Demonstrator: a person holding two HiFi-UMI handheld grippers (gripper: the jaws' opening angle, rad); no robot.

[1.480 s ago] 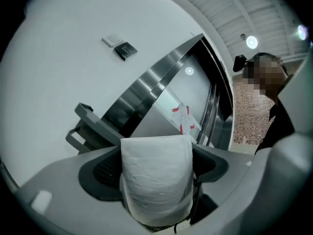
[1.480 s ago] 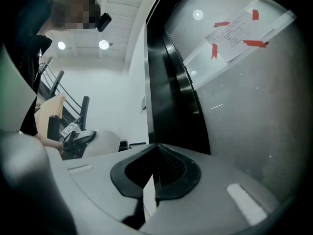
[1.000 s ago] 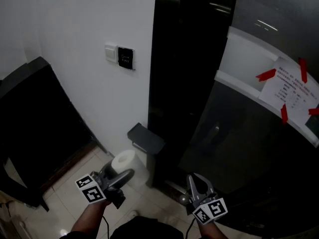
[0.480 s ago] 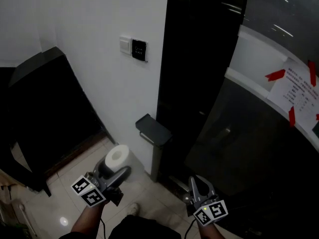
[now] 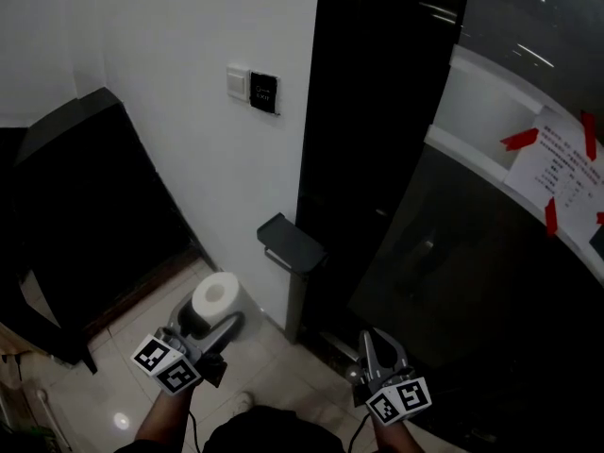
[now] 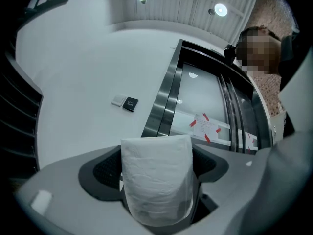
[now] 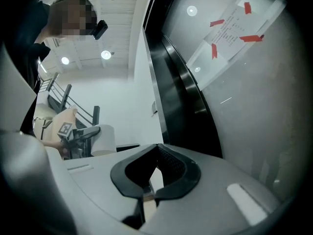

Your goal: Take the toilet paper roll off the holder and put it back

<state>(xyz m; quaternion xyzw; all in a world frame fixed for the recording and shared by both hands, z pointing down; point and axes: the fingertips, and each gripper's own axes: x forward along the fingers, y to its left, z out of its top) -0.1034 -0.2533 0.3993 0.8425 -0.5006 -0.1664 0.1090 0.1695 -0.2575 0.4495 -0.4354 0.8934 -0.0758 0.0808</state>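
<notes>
Left gripper (image 5: 211,315) fingers grasp the toilet paper roll (image 5: 216,294) at eight o'clock from the holder (image 5: 291,244), seemingly kept clear for re-hanging; right gripper (image 5: 377,345) fingers are clenched, idle.

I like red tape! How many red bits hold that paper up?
4. One red tape bit sits at each corner of the white paper; none look hidden.

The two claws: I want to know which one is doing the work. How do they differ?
The left claw is clamped wide on the toilet paper roll; the right claw is shut and empty. The left claw faces the white wall, the right claw the dark glass. Both carry a marker cube.
</notes>
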